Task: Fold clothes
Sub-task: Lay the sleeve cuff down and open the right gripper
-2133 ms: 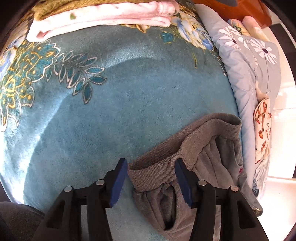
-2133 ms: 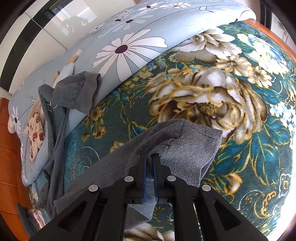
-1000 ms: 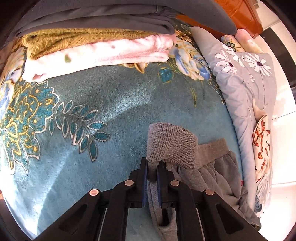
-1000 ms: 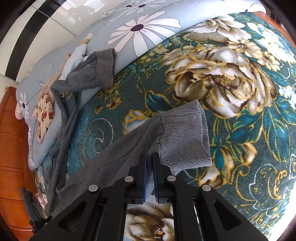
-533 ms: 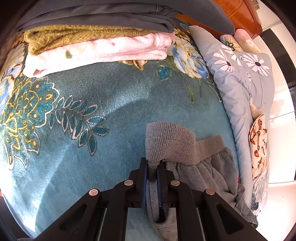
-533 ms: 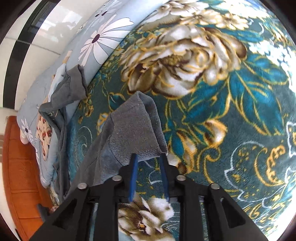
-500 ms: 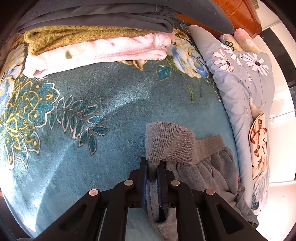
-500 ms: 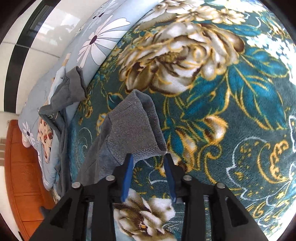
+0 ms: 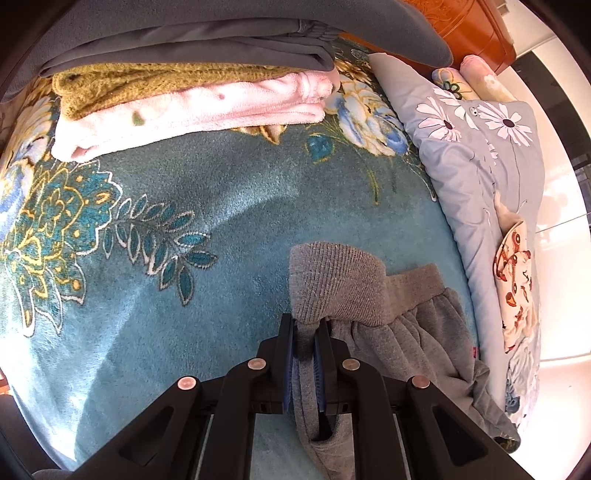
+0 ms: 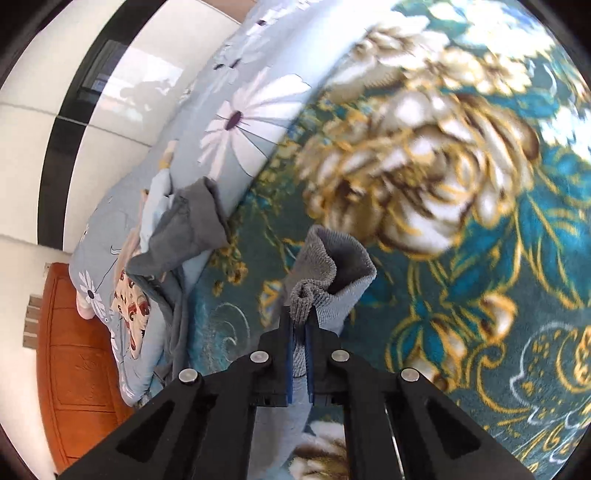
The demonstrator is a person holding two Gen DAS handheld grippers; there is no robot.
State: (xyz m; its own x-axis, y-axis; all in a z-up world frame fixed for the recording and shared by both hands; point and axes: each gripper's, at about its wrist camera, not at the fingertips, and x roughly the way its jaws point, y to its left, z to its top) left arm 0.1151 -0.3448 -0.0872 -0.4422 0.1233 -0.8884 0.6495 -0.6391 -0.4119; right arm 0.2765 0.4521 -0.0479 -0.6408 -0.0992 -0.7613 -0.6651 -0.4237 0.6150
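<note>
A home bedroom, bed (image 9: 229, 206) under a teal floral blanket, daisy-print quilt (image 9: 476, 155) alongside, folded clothes stack (image 9: 192, 99) on the blanket, wooden headboard (image 9: 476, 33) behind.

Left gripper (image 9: 304, 328): black two-finger tool, angled steeply down toward the bed, steady.
Left jaws: nearly together, blue pads clamped on a bunch of grey cloth (image 9: 332, 284) that folds over just past the tips.
Right gripper (image 10: 300, 323): same black tool, also tilted down, view blurred.
Right jaws: drawn close, pads pinching a ribbed grey cuff (image 10: 325, 273) that stands up between the tips.
Hands: neither of the person's hands shows in either view.
</note>
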